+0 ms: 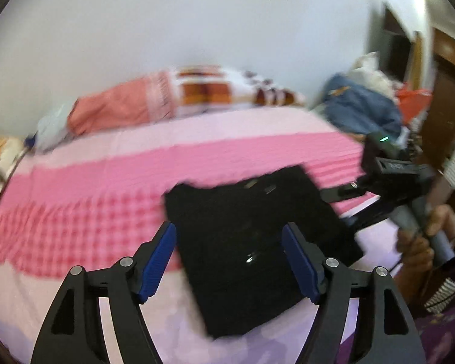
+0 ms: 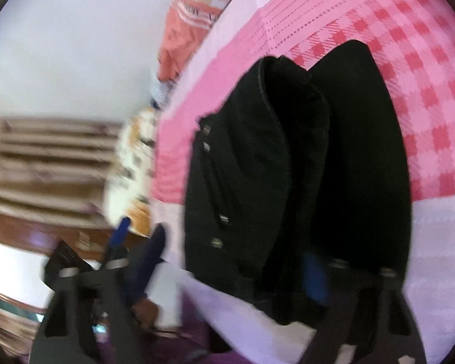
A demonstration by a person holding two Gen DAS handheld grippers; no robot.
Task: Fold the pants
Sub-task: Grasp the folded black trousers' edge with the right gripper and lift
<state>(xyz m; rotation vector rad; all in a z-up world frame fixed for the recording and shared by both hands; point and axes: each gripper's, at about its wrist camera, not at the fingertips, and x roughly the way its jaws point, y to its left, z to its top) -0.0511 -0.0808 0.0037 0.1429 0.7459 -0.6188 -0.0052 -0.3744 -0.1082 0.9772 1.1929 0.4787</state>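
Note:
The black pants (image 1: 251, 236) lie folded into a thick rectangle on the pink checked bedspread (image 1: 75, 212). My left gripper (image 1: 230, 261) hovers over their near half, open, with its blue pads (image 1: 159, 261) wide apart and touching nothing. A hand holds my right gripper (image 1: 336, 209) at the pants' right edge, its two fingers apart. In the blurred right wrist view the layered pants (image 2: 242, 182) fill the middle and my right gripper (image 2: 232, 257) straddles their near end. One pad (image 2: 315, 282) sits among the folds and the other finger (image 2: 150, 254) stands off the cloth.
An orange and patterned pillow (image 1: 154, 100) lies along the far side of the bed by the white wall. A pile of blue and white clothes (image 1: 361, 106) sits at the far right, with a wooden door (image 1: 446, 91) behind. Brown shelves (image 2: 45, 157) show in the right wrist view.

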